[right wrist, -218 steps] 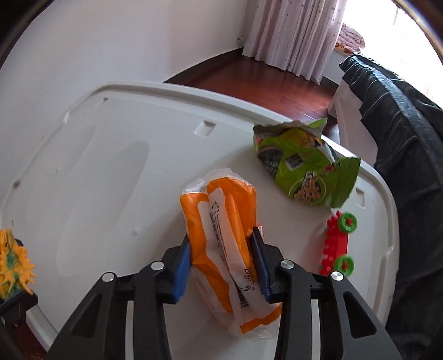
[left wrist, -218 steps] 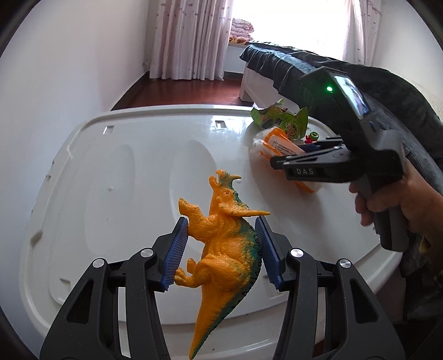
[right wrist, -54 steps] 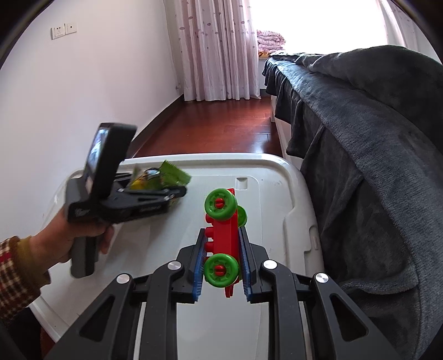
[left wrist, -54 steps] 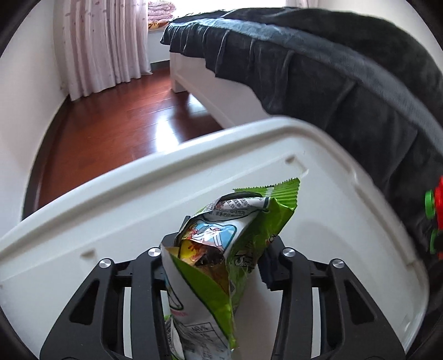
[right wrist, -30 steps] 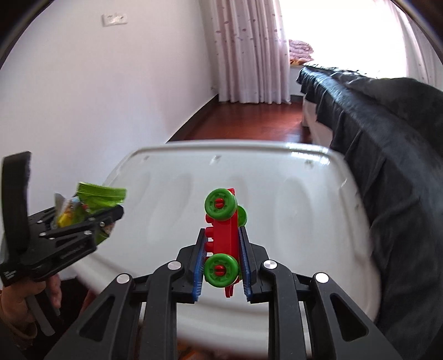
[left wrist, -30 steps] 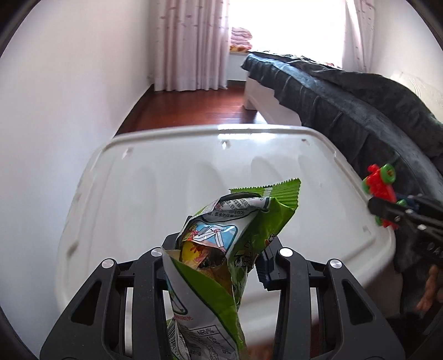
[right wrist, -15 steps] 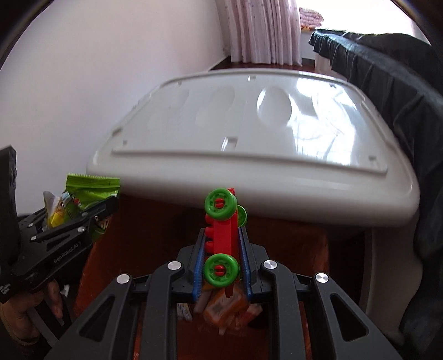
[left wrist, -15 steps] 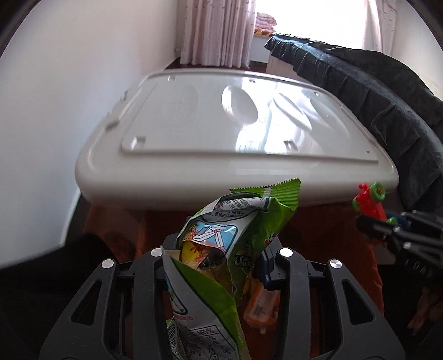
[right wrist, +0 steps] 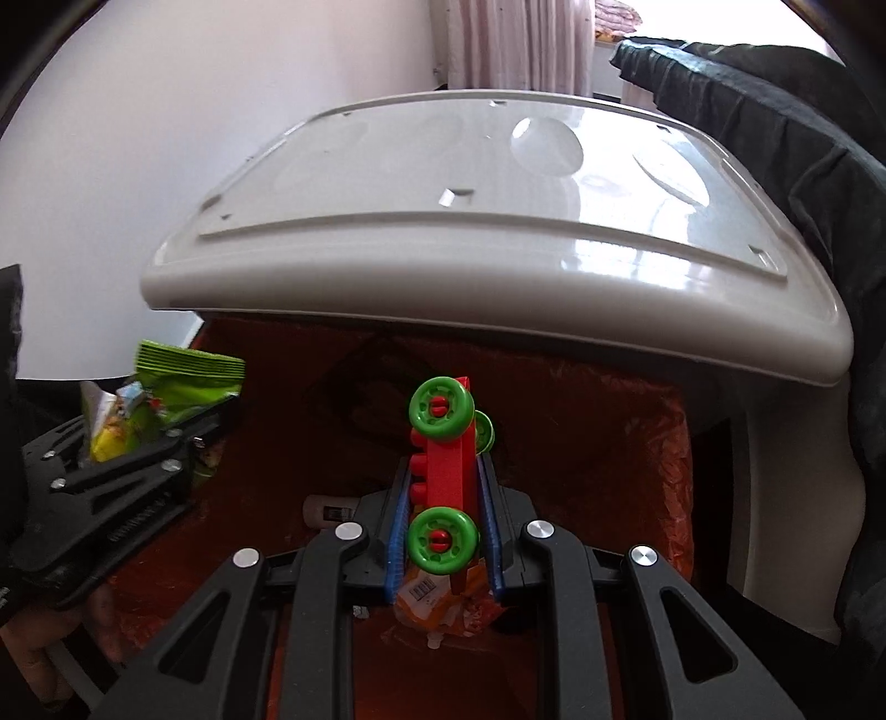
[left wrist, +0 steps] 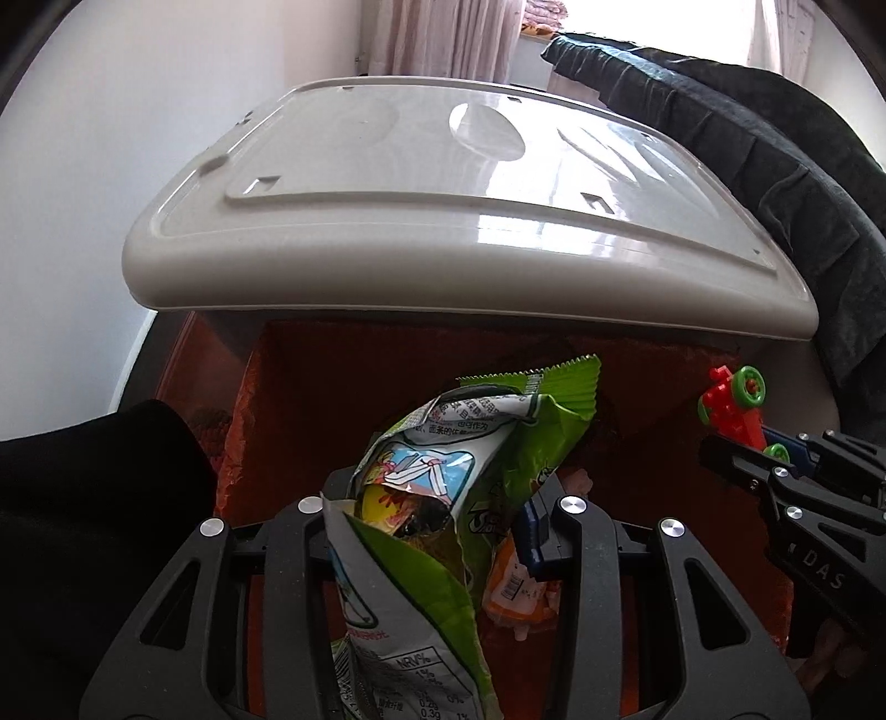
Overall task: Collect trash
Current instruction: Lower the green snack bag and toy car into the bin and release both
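Observation:
My left gripper (left wrist: 437, 520) is shut on a crumpled green snack bag (left wrist: 443, 498) and holds it over an open bin lined with an orange bag (left wrist: 310, 387). The left gripper also shows at the left of the right wrist view (right wrist: 166, 437). My right gripper (right wrist: 443, 526) is shut on a red toy block with green wheels (right wrist: 443, 459), also over the bin; it shows in the left wrist view (left wrist: 742, 410). An orange wrapper (left wrist: 515, 592) lies at the bottom of the bin, also seen in the right wrist view (right wrist: 437, 603).
A white plastic lid-like table top (left wrist: 443, 183) stands just beyond the bin. A bed with a dark blanket (left wrist: 775, 122) runs along the right. A white wall (left wrist: 83, 166) is on the left. Curtains (left wrist: 443, 39) hang at the back.
Both grippers have dropped lower and moved back from the white table top, over the orange-lined bin. Each keeps its hold on its object.

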`<state>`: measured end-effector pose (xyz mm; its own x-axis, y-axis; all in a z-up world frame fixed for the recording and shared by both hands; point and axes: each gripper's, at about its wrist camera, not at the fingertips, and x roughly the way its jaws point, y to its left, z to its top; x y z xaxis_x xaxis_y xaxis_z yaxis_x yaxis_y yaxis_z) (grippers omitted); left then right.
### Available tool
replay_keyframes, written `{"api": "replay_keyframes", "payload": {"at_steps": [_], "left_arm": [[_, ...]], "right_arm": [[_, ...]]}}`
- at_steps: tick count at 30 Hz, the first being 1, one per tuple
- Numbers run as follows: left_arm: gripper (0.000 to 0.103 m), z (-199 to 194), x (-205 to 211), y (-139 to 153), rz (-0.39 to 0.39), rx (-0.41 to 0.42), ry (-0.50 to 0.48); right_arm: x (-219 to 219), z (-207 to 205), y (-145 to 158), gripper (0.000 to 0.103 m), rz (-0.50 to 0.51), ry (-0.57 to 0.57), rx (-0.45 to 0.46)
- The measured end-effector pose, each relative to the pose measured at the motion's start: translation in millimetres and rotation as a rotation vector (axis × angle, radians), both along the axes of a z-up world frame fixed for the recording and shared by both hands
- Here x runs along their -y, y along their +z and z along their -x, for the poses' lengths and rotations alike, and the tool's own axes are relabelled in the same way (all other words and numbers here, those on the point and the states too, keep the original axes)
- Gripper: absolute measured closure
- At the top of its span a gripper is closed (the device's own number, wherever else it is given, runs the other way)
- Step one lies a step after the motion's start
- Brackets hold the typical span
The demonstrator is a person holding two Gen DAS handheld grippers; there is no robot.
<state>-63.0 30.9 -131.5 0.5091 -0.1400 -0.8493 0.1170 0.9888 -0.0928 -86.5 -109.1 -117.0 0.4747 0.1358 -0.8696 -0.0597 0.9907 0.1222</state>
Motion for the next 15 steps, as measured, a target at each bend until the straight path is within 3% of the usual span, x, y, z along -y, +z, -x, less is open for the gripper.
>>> {"api": "replay_keyframes", "payload": {"at_steps": [13,14,15], "left_arm": [[0.062,4,-4,0,-0.012,0.01,0.025],[0.06,4,-4,0,-0.012,0.013,0.029],[0.058,4,-4,1,-0.011,0.014,0.033]], "right_arm": [[-4,-2,-15,0.079,0.014,-0.02,-0.02],[-5,-3,-16,0.069,0.014,-0.021,-0.021],[-4,-3,-16,0.052,0.015,-0.026,-0.026]]}}
